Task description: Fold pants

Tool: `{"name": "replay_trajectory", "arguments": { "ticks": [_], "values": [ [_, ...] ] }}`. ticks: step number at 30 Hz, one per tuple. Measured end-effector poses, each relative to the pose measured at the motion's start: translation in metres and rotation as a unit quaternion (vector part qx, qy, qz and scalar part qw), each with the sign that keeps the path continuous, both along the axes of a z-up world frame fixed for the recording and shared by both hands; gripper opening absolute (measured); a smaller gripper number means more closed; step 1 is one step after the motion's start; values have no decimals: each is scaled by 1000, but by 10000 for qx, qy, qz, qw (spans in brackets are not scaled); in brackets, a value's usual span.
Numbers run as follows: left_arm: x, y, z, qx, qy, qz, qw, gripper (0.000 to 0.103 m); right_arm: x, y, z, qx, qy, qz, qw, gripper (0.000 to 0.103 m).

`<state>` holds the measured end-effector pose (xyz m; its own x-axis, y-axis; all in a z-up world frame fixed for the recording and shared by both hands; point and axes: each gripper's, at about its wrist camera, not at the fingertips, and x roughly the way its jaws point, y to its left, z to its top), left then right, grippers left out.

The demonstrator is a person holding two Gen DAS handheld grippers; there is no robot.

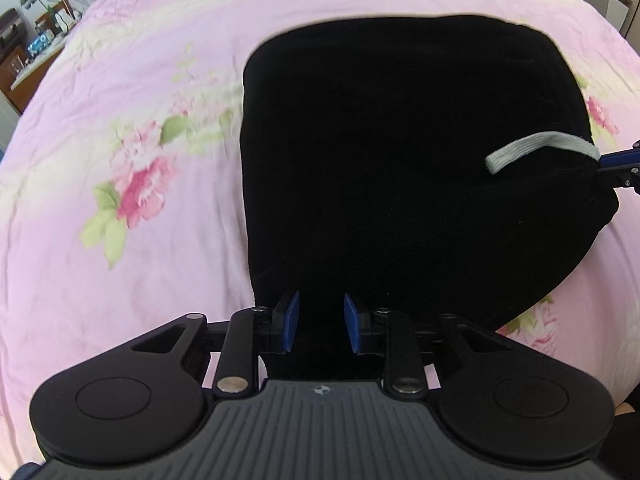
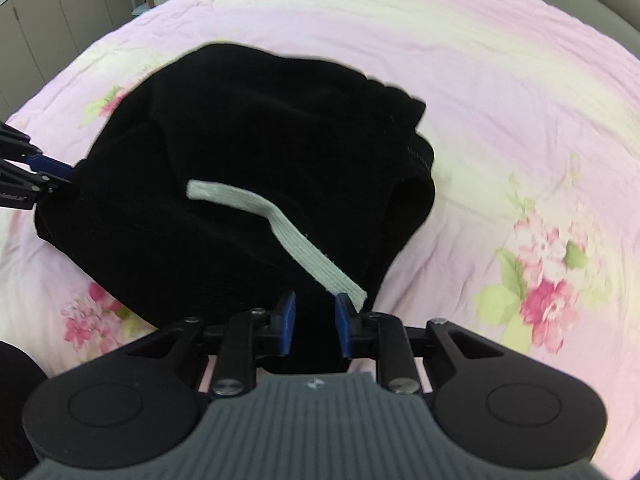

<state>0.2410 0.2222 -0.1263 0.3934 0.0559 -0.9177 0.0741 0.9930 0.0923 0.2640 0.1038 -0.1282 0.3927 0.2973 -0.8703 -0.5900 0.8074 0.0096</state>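
Black pants (image 1: 400,160) lie bunched and partly folded on a pink floral bedsheet (image 1: 120,240), fabric running right up to both sets of fingers.

Left gripper (image 1: 321,324): blue pads (image 1: 292,322) stand apart with a visible gap, and black cloth fills that gap and carries on back under the gripper body. Whether the pads actually pinch the cloth, cannot tell: black on black, no contact line visible. The bulk of the pants spreads ahead of the fingers and off to their right. Bare sheet shows to the left of the fingers.

Right gripper (image 2: 315,326): same story. Pads (image 2: 343,330) are spaced apart, dark fabric sits between them and behind, grip not confirmable. A grey-white drawstring (image 2: 280,220) lies on top of the pants, one end starting just at the right-hand pad and running forward and to the left across the cloth. The pants pile rises ahead of the fingers and to their left, with a ribbed waistband edge (image 2: 392,92) on the far side. Sheet is exposed to the right of the fingers.

Cross-views: in the left wrist camera the right gripper's fingertips touch the pants' right edge, next to the drawstring end. In the right wrist camera the left gripper's tips meet the pants' left edge.

Background, far-left corner of the left wrist view: cluttered shelf (image 1: 32,32), blurred.
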Motion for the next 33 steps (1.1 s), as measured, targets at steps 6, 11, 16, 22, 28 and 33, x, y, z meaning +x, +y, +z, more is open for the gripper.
{"name": "replay_trajectory", "arguments": {
  "ticks": [6,11,16,22,28,33],
  "values": [
    [6,-11,-3,362,238,-199,9989,32,7,-3,-5,71,106,-7,9999,18],
    [10,-8,38,265,-252,-384,9986,32,15,-14,27,349,-78,10,9994,20],
    [48,-1,59,103,-955,-46,9954,32,43,-2,53,630,-581,-54,9963,20],
    [98,10,43,-368,-1252,342,9909,32,84,22,39,426,-663,-140,9968,19],
    [130,26,9,-691,-1193,590,9887,32,121,23,1,231,-524,-213,9981,19],
    [152,46,-5,-1115,-837,898,9862,30,152,25,-18,393,-244,-457,9979,21]
  ]
}}
